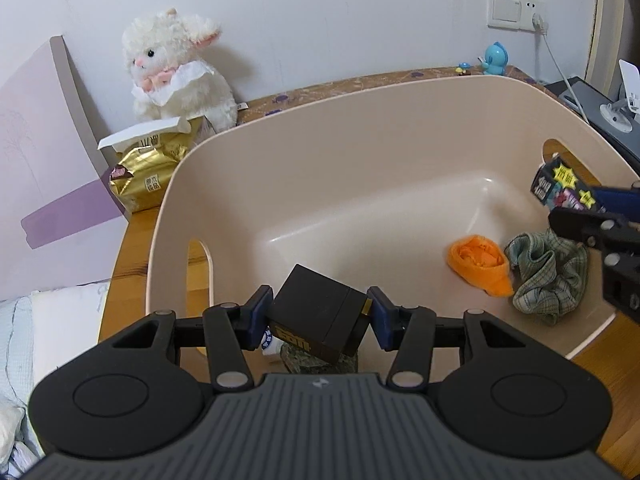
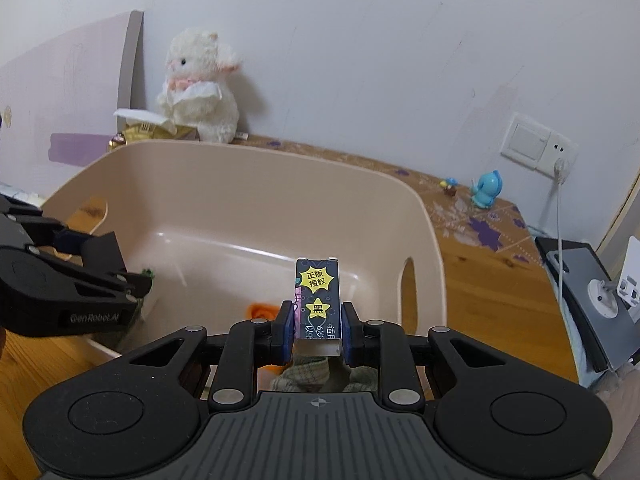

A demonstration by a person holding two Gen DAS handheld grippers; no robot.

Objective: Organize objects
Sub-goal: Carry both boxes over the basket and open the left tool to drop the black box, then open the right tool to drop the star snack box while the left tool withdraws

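Observation:
A beige plastic basket (image 1: pixel 360 128) stands on the wooden table; it also shows in the right wrist view (image 2: pixel 248 184). My left gripper (image 1: pixel 318 314) is shut on a black box (image 1: pixel 316 320) and holds it above the basket's near rim. My right gripper (image 2: pixel 316 330) is shut on a small dark printed box (image 2: pixel 318 300) with yellow stars, held over the basket; this box also shows in the left wrist view (image 1: pixel 560 184). Inside the basket lie an orange cloth (image 1: pixel 480 264) and a green checked cloth (image 1: pixel 548 276). More items lie under the black box, mostly hidden.
A white plush lamb (image 1: pixel 176 68) and a gold snack bag (image 1: pixel 148 172) stand behind the basket on the left. A blue toy (image 2: pixel 486 190) stands at the wall. A socket with a white cable (image 2: pixel 560 168) and a grey device (image 2: pixel 584 280) are at the right.

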